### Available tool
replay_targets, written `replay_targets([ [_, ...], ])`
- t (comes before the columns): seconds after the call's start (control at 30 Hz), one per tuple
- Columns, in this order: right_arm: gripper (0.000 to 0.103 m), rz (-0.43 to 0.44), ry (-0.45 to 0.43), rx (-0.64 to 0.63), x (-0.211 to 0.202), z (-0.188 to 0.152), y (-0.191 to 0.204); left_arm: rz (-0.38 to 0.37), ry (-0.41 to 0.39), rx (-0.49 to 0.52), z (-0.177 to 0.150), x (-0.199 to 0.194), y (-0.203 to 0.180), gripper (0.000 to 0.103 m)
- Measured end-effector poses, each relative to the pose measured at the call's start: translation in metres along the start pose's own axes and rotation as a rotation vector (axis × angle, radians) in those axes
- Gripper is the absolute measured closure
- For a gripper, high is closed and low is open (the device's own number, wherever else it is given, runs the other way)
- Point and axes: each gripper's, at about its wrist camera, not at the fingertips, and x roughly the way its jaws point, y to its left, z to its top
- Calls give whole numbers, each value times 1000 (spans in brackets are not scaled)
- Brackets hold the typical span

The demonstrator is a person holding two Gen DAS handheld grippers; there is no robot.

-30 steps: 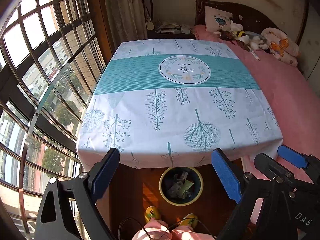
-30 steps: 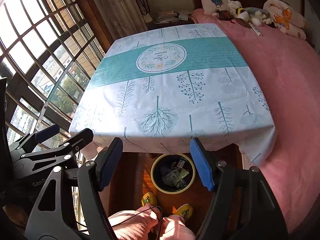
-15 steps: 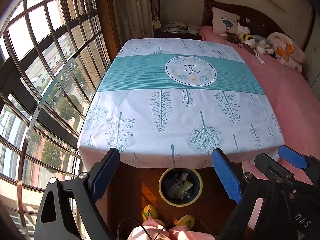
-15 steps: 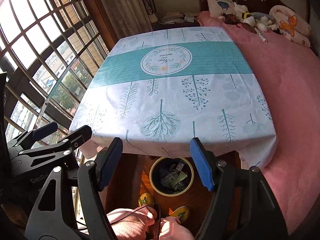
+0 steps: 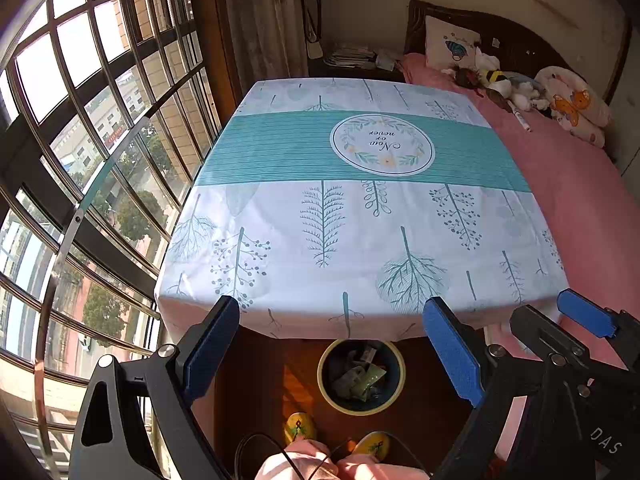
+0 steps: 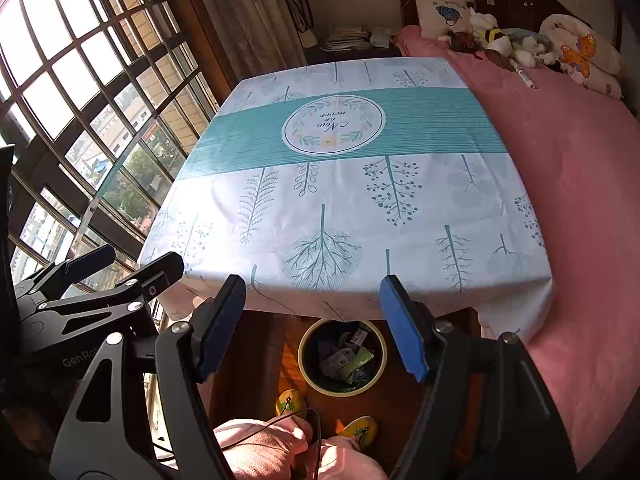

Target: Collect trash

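Note:
A round trash bin with a yellow rim (image 5: 322, 385) (image 6: 303, 360) stands on the wooden floor under the table's near edge. Crumpled wrappers (image 5: 356, 378) (image 6: 345, 361) lie inside it. My left gripper (image 5: 331, 304) hangs open and empty above the bin, level with the table's edge. Beside it, my right gripper (image 6: 313, 282) is also open and empty. Each gripper shows in the other's view: the right gripper (image 5: 556, 316) at the right, the left gripper (image 6: 132, 259) at the left. The tree-print tablecloth (image 5: 360, 220) (image 6: 340, 200) has nothing on it.
A tall grid window (image 5: 80, 140) runs along the left. A pink bed (image 5: 580, 200) with plush toys (image 5: 504, 84), a pillow and a marker adjoins the table on the right. Papers (image 5: 348, 56) are stacked at the back. The person's yellow slippers (image 5: 300, 426) stand by the bin.
Both views have drifted slightly, so the table sits a little further right in them. Both grippers stay open and empty.

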Motion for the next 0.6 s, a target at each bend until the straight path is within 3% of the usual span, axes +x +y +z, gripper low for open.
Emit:
replay_targets([
  [0.6, 36, 1, -1, -2, 0, -1, -1, 0, -1, 0, 0, 0, 0, 9],
])
